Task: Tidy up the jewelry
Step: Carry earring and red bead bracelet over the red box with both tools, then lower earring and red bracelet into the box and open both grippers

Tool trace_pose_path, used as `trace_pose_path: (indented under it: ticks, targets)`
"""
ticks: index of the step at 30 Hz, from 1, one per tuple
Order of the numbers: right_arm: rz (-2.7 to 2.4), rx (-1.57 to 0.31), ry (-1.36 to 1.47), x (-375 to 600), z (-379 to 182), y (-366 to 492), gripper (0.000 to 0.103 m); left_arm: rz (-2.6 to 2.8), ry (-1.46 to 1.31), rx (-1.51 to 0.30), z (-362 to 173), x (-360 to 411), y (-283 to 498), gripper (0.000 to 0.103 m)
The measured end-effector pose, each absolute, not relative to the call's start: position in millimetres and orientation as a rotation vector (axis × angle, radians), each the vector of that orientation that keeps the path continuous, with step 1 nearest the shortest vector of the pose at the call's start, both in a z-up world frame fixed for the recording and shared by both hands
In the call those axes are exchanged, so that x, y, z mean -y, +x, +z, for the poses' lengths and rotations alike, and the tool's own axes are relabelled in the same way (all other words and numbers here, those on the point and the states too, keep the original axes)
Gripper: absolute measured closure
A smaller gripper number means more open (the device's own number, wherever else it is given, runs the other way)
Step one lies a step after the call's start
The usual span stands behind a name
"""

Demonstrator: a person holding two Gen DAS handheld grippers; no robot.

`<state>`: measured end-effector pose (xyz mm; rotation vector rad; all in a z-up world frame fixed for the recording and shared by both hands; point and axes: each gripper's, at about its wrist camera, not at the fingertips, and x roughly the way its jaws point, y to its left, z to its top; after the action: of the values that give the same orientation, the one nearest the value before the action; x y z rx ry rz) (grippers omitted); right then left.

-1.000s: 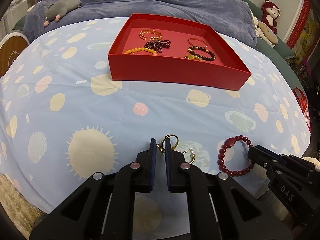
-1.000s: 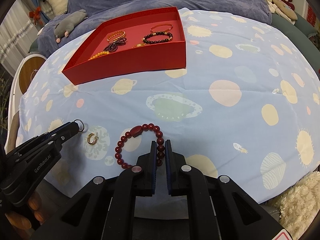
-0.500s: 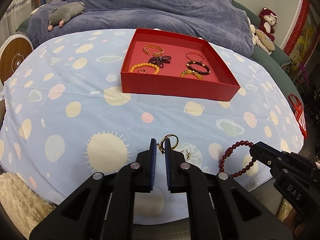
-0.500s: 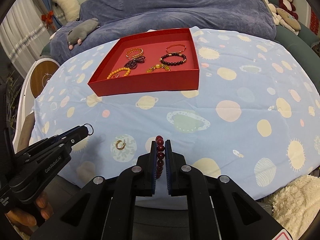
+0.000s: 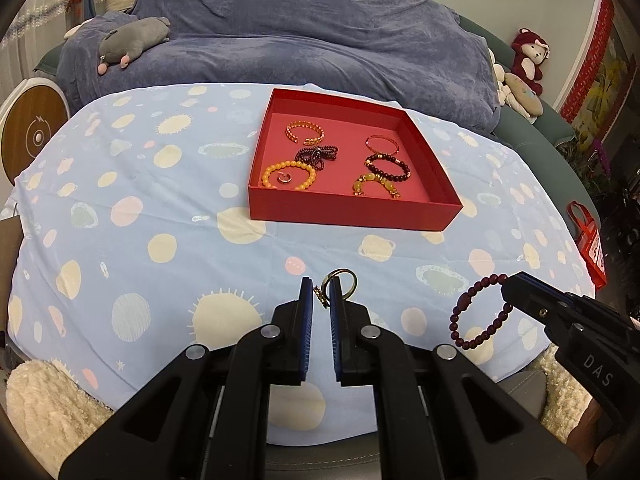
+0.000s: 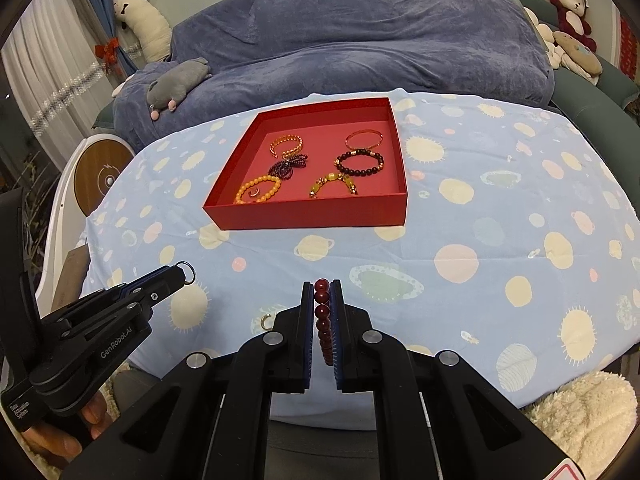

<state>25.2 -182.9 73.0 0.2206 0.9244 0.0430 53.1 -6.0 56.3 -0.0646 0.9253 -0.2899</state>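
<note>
**Ana:** Jewelry first: how much is sorted?

**Ben:** Most of it. The shallow red cardboard tray (image 5: 348, 214) on the table (image 5: 160, 216), under its pale blue planet-print cloth, already holds several pieces: an orange bead bracelet (image 5: 289, 175) with a small ring inside its loop, a dark purple bead cluster (image 5: 318, 154), a gold chain cuff (image 5: 305, 131), a thin red bangle (image 5: 382, 145), a dark bead bracelet (image 5: 387, 167) and a yellow stone piece (image 5: 374, 185).

**Ana:** And what's left?

**Ben:** Three pieces, I'd judge. The left gripper (image 5: 321, 300) is clamped on a gold hoop earring with a little chain (image 5: 341, 282). The right gripper (image 6: 321, 312) is pinched onto a dark red bead bracelet (image 6: 322, 320), which hangs free in the left view. A second small gold hoop (image 6: 265, 321) lies on the cloth, near the table's front edge.

**Ana:** Changed from a second ago?

**Ben:** Then the bracelet lay flat on the cloth with the right gripper closed on its edge; now it dangles clear. Both grippers have risen, so the tray looks smaller and farther off. Nothing in the tray has shifted.
</note>
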Motion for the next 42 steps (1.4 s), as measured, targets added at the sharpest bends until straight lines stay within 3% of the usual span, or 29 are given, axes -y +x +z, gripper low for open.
trace_pose_path:
  ticks: [15, 33, 37, 38, 42]
  targets:
    - [0.07, -0.811, 0.179, 190, 113, 120, 0.095, -0.327, -0.041, -0.855, 92, 39, 140, 0.095]
    - [0.063, -0.933, 0.18, 203, 46, 228, 0.094, -0.315, -0.041, -0.951, 41, 73, 236, 0.094]
    - [0.012, -0.919, 0.16, 211, 43, 221, 0.08, -0.296, -0.067, -0.972, 32, 69, 237, 0.075]
    - [-0.002, -0.916, 0.168, 214, 44, 217, 0.072, -0.293, -0.067, -0.968, 31, 69, 235, 0.074]
    - [-0.022, -0.916, 0.215, 225, 45, 200, 0.068, -0.286, -0.073, -0.97, 30, 65, 223, 0.069]
